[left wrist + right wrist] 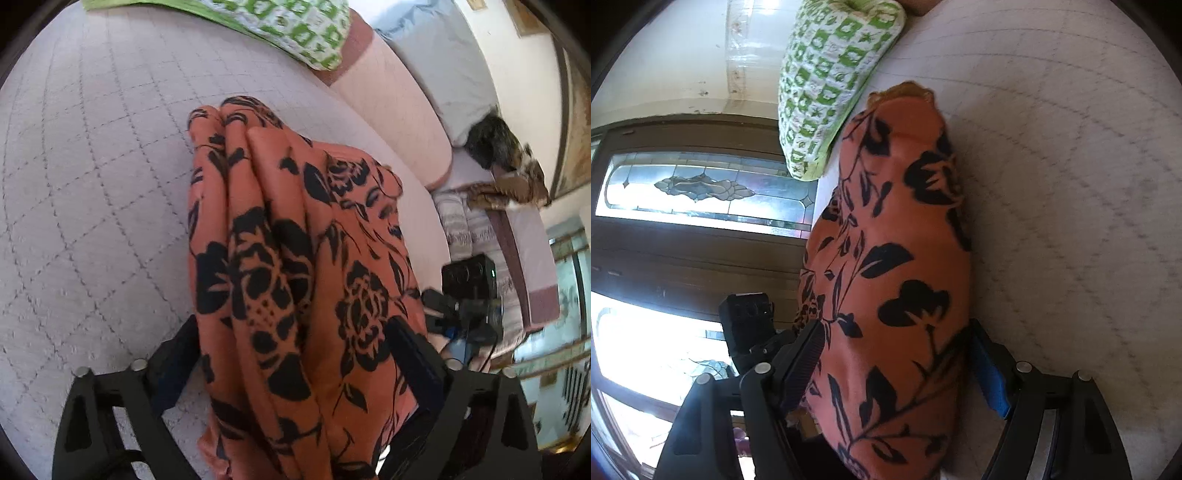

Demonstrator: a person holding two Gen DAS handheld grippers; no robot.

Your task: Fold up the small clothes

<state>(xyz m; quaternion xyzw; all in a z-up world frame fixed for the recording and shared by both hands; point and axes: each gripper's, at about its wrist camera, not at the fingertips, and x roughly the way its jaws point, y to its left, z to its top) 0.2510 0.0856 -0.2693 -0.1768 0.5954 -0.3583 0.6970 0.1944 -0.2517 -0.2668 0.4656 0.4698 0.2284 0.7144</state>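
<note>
Cloth [295,266]: orange, black floral print, bunched in long folds, lying on the quilted bed [92,184].

Left gripper [295,354]: jaws spread wide, one finger on each side of the cloth. Fabric fills the gap and runs forward from it. The right finger [417,354] lies against the fabric edge; the left one [177,354] is partly hidden by the cloth. Whether the pads press on the cloth I cannot tell.

Right gripper [894,362]: jaws also wide, cloth [897,258] passing between them as a thick roll. Left finger [801,358] touches the fabric; the blue pad [990,376] of the right finger sits just beside it. Grip or mere contact: cannot tell.

Green-and-white pillow [831,85] lies just beside the far end of the cloth. In the left wrist view the pillow [295,26] is at the top edge, well apart from the cloth. The other gripper's camera [469,280] shows at right.
</note>
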